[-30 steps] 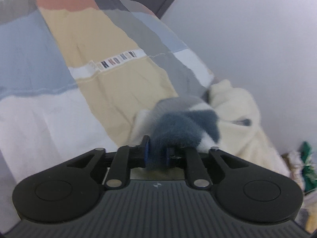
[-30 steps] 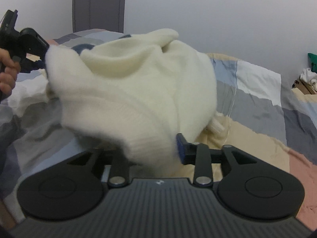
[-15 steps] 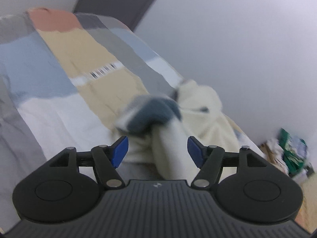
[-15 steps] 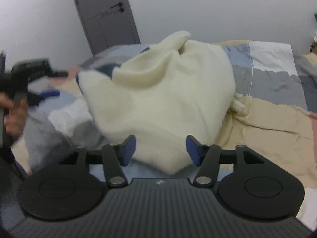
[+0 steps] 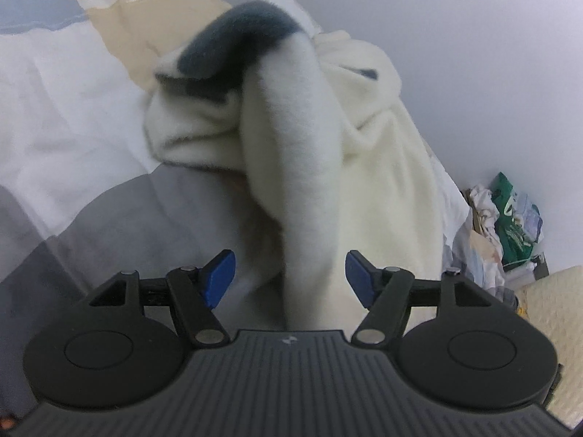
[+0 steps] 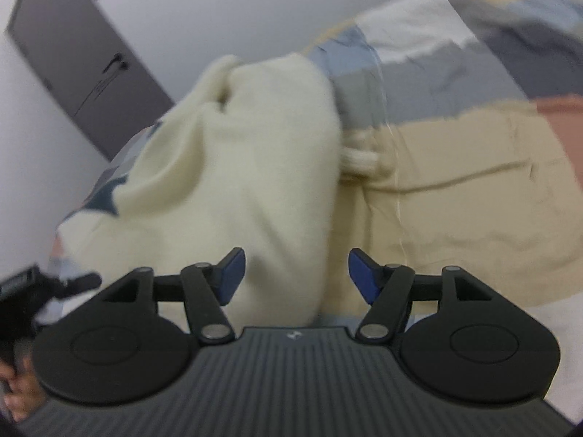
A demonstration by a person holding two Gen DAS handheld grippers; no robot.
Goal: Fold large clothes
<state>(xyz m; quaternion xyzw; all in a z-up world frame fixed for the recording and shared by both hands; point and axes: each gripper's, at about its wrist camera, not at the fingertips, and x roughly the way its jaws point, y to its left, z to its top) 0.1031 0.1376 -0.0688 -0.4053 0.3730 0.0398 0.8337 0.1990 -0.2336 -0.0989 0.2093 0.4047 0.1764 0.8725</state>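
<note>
A fluffy cream garment (image 5: 368,167) with dark blue patches lies bunched on the patchwork bed cover (image 5: 65,83). One sleeve-like roll of it, blue at the far end (image 5: 251,32), runs down between the blue pads of my left gripper (image 5: 289,276), which stands open without pressing it. In the right wrist view the same cream garment (image 6: 233,167) lies heaped. A fold of it reaches between the pads of my right gripper (image 6: 295,276), whose jaws are still opening and do not touch it.
The bed cover (image 6: 473,167) has beige, grey, blue and pink patches. A grey door (image 6: 83,62) is in the white wall behind. A pile of bags and cloth (image 5: 506,218) sits on the floor beside the bed. The other gripper and a hand (image 6: 18,331) show at the lower left.
Both grippers let go of the garment and opened wide. The garment dropped from its lifted spread onto the bed. Both cameras moved nearer and tilted down; the right view rolled.
</note>
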